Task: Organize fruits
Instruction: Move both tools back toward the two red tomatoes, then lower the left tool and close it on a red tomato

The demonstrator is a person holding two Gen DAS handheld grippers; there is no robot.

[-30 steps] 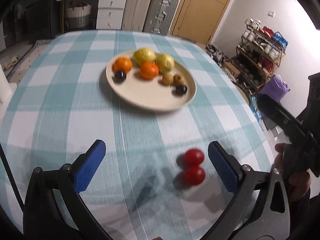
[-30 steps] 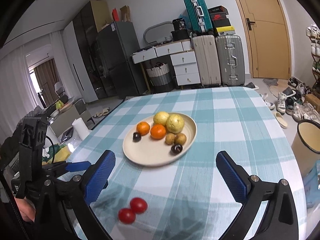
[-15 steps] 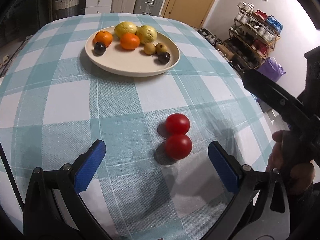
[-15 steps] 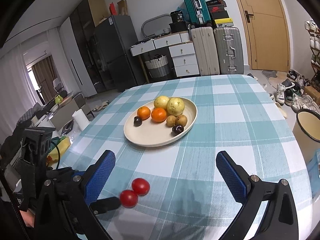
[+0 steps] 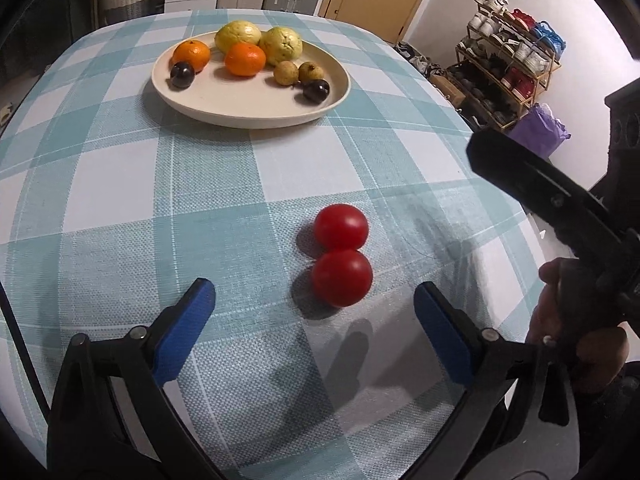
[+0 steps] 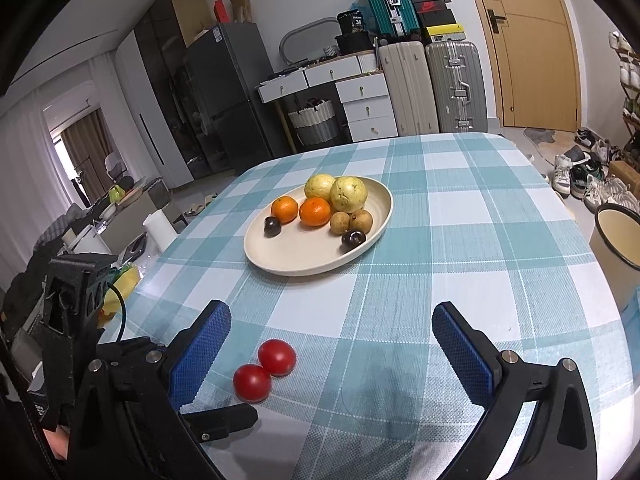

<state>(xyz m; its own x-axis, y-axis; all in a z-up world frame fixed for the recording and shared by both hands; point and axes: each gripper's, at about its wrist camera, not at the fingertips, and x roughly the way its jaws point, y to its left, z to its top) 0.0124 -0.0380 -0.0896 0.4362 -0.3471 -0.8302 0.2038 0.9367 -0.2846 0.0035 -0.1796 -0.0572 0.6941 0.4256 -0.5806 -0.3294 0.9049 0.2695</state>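
Two red tomatoes touch each other on the checked tablecloth: the near tomato (image 5: 342,277) (image 6: 252,382) and the far tomato (image 5: 340,227) (image 6: 277,357). A cream plate (image 5: 248,114) (image 6: 292,256) further back holds two oranges, two yellow guavas, two small brown fruits and two dark plums. My left gripper (image 5: 316,328) is open and empty, just short of the near tomato. My right gripper (image 6: 330,350) is open and empty, with the tomatoes close to its left finger (image 6: 200,354).
The right gripper's arm (image 5: 540,188) and the hand holding it show at the right of the left wrist view. A cream bucket (image 6: 618,236) stands past the table's right edge. Suitcases, drawers and a shoe rack (image 5: 508,68) stand around the room.
My left gripper has moved forward and down toward the tomatoes, which now lie just ahead of its fingers. My right gripper has drawn a little closer to the table. Both stay open.
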